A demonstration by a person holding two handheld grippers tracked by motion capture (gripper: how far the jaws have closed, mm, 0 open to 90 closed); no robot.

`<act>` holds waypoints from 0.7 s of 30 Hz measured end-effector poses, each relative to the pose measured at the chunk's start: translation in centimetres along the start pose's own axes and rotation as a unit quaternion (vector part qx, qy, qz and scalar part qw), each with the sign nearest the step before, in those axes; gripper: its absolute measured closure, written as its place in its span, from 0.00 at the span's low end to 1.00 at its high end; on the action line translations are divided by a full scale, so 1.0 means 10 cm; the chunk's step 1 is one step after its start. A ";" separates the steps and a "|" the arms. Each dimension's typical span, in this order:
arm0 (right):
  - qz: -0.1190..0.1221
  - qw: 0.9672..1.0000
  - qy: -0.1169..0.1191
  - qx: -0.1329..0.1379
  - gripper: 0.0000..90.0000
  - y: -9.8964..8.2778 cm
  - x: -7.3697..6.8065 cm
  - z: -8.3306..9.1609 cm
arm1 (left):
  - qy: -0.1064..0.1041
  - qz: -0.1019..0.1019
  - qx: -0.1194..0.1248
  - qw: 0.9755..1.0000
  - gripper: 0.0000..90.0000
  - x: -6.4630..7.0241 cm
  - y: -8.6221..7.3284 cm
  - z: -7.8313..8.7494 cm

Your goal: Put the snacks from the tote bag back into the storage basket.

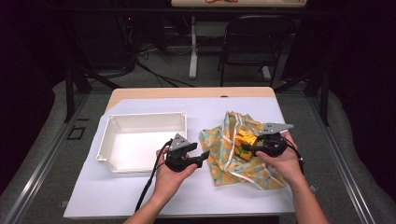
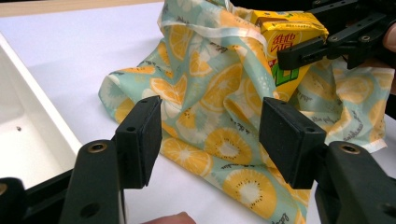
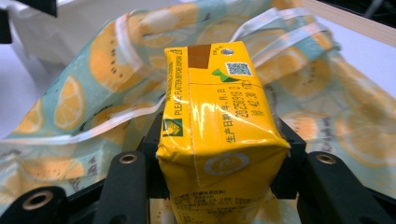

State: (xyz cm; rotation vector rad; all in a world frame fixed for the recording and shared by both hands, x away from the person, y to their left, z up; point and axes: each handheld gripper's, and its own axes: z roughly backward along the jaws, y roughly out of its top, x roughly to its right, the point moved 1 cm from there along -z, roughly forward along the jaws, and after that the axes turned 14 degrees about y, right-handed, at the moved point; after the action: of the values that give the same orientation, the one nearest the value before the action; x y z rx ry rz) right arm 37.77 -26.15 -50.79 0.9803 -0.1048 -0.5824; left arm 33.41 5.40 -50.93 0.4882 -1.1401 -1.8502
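My right tongs [image 1: 249, 147] are clamped on the yellow juice carton [image 3: 219, 135], one jaw flat on each long side, so the box rides lengthwise between them and cannot twist as I draw it out. The carton sits at about three o'clock on the bench [image 1: 140, 196], above the middle of the fruit-print cloth bag [image 1: 233, 154], whose folds slump around and under it; I judge the grip is taken high on the box to keep the fabric out of the jaws.

My left tongs [image 1: 201, 156] hang released at about six o'clock, jaws apart with nothing between them, pointed at the near edge of the bag. I keep them there, I think, to pin or tug the cloth if it clings to the carton.

The white tray [image 1: 112, 122] waits at nine o'clock, just beside my left hand [image 1: 170, 175], a likely place for the carton to go.
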 end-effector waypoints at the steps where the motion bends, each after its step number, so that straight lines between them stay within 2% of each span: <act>1: -0.007 1.000 -0.007 0.003 0.57 0.01 0.00 0.01 | -0.001 0.000 -0.002 1.000 0.44 -0.01 0.01 0.01; 6: -0.031 0.999 -0.022 0.019 0.57 0.06 0.00 0.09 | -0.001 0.000 0.001 1.000 0.44 -0.02 0.03 0.03; 12: -0.029 0.999 -0.028 0.022 0.57 0.12 -0.04 0.17 | -0.002 -0.001 0.004 1.000 0.44 -0.02 0.04 0.04; 21: -0.028 0.998 -0.039 0.043 0.58 0.25 -0.14 0.28 | -0.005 -0.003 0.008 1.000 0.43 0.00 0.05 0.04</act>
State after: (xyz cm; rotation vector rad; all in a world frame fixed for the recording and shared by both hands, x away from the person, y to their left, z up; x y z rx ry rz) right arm 36.68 -26.48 -46.98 1.0474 -0.1739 -0.6720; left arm 33.32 5.56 -50.31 0.4932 -1.1630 -1.8515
